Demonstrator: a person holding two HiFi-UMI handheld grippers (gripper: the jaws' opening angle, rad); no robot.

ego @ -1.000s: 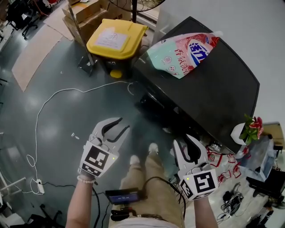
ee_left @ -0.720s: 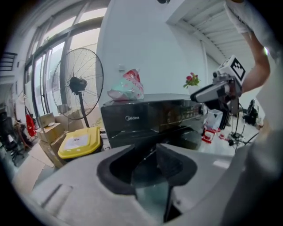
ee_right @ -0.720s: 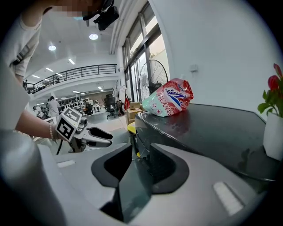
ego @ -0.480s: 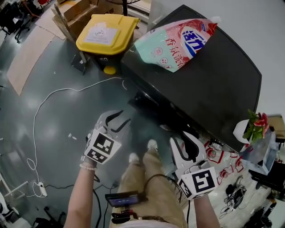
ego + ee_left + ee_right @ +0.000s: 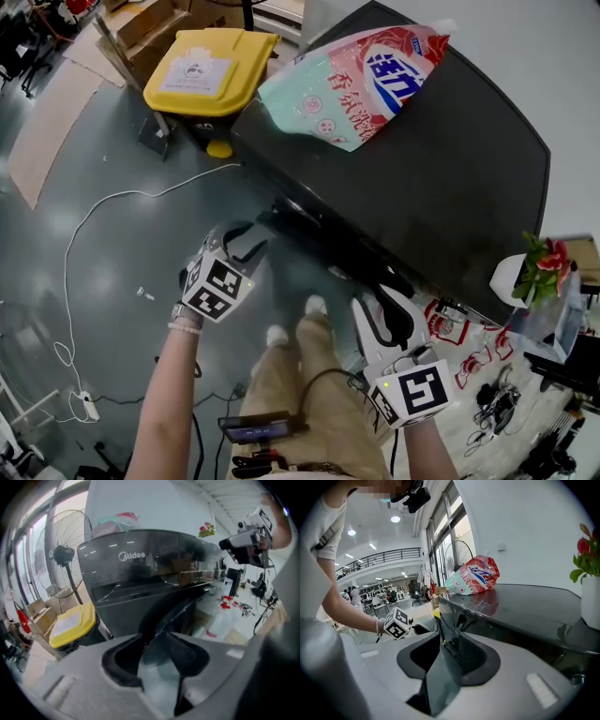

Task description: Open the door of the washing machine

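Washing machine: dark cabinet (image 5: 450,178) filling the middle and right of the head view, with a pink-and-green detergent bag (image 5: 352,80) lying on the far end of its top.
Door: seen only in the left gripper view, as a round dark rim (image 5: 180,609) bulging from the front below the control panel (whether it is latched cannot be told).
Left gripper (image 5: 251,234): released. Its jaws have just been opening, nothing sits between the pads, and the door shows through the gap just beyond.
Right gripper (image 5: 389,309): jaws apart and empty, near the right part of the machine's front.
Left gripper view only: standing fan (image 5: 63,555) at far left.
Yellow bin (image 5: 208,70): far left on the floor, lid down, contents hidden.
White pot (image 5: 511,281): right of the machine, holding red flowers.
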